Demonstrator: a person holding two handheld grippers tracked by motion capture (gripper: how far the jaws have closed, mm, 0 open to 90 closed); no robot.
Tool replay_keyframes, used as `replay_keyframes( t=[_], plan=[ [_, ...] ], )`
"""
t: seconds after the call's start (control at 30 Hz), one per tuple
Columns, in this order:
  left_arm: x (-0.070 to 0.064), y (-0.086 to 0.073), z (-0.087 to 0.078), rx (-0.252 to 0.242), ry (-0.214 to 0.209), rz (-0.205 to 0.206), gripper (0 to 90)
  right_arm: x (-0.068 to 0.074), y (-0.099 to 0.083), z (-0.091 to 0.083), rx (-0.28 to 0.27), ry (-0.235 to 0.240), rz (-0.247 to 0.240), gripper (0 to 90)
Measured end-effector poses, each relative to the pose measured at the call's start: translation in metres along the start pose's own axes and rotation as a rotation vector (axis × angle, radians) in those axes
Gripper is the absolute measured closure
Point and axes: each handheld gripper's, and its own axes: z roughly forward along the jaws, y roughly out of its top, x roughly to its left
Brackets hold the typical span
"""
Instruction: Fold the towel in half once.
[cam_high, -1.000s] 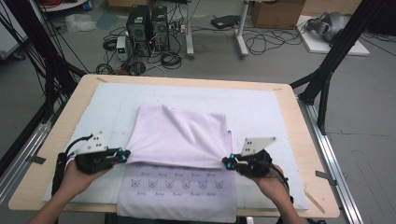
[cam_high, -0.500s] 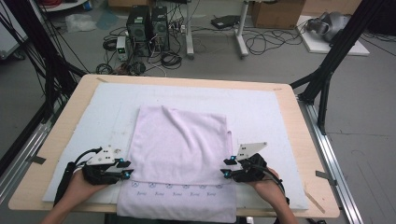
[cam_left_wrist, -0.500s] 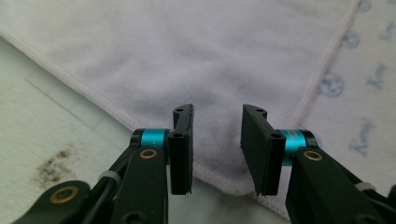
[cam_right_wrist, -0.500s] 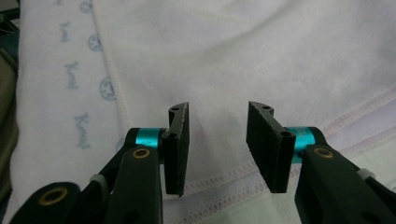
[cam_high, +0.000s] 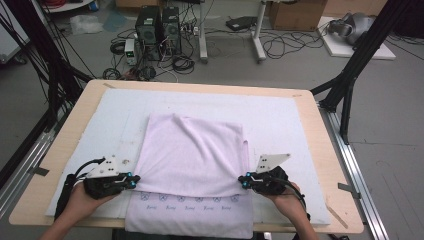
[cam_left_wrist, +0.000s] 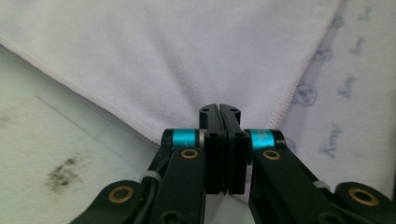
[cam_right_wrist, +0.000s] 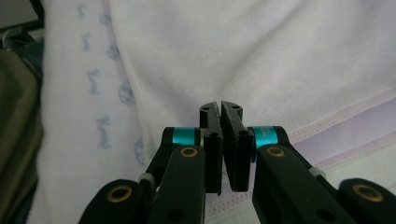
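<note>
The left gripper (cam_left_wrist: 219, 112) has its jaws pressed together on a corner of the lilac towel (cam_high: 192, 155), the hemmed edge running out from either side of the jaw tips; the right gripper (cam_right_wrist: 220, 109) is likewise pinched on the opposite corner, its jaws nearly flush with a stitched hem passing under them. In the high view the left gripper (cam_high: 131, 180) and right gripper (cam_high: 245, 181) sit at the two near corners of an upper towel layer that is folded over a lower one, whose printed border (cam_high: 187, 198) shows just beyond them toward the person. The towel lies on a white mat (cam_high: 280, 120) covering the wooden table (cam_high: 320, 130), its near end hanging over the table's edge. Judging from this, the fold is in its laying-down step: the carried edge is drawn over but stops short of the lower hem. The next move likely calls for lining that edge up evenly, lowering it flat, and letting both corners go together. The border carries pale blue emblems and small script, too faint to read.
</note>
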Motion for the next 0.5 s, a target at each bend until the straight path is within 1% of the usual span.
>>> replay_keyframes(
  t=[0.1,0.13,0.2,0.23,0.27,0.3,0.33,0.4,0.43,0.5],
  plan=[
    [-0.009,0.007,-0.015,-0.026,-0.003,0.021,88.3,0.009,0.007,-0.014,-0.04,-0.002,-0.022,87.3],
    [-0.013,0.008,-0.02,-0.033,-0.006,0.026,88.3,0.013,0.008,-0.019,-0.045,0.0,-0.033,87.3],
    [-0.024,0.007,-0.029,-0.044,-0.021,0.052,88.3,0.023,0.01,-0.028,-0.048,0.005,-0.052,87.3],
    [-0.03,0.006,-0.032,-0.054,-0.044,0.062,88.3,0.029,0.009,-0.032,-0.044,0.017,-0.062,87.3],
    [-0.035,0.004,-0.035,-0.054,-0.059,0.069,88.2,0.035,0.009,-0.037,-0.044,0.039,-0.072,87.2],
    [-0.04,0.003,-0.036,-0.052,-0.064,0.078,87.6,0.04,0.008,-0.041,-0.046,0.062,-0.084,86.7],
    [-0.042,0.001,-0.036,-0.052,-0.067,0.085,85.6,0.044,0.008,-0.044,-0.045,0.069,-0.091,84.0],
    [-0.04,-0.002,-0.033,-0.039,-0.068,0.075,76.5,0.045,0.005,-0.044,-0.051,0.097,-0.082,74.5],
    [-0.037,-0.003,-0.03,-0.034,-0.063,0.064,74.3,0.044,0.004,-0.043,-0.056,0.093,-0.075,72.0],
    [-0.031,-0.006,-0.022,-0.014,-0.061,0.053,70.7,0.04,0.0,-0.035,-0.048,0.084,-0.057,66.2]
  ],
)
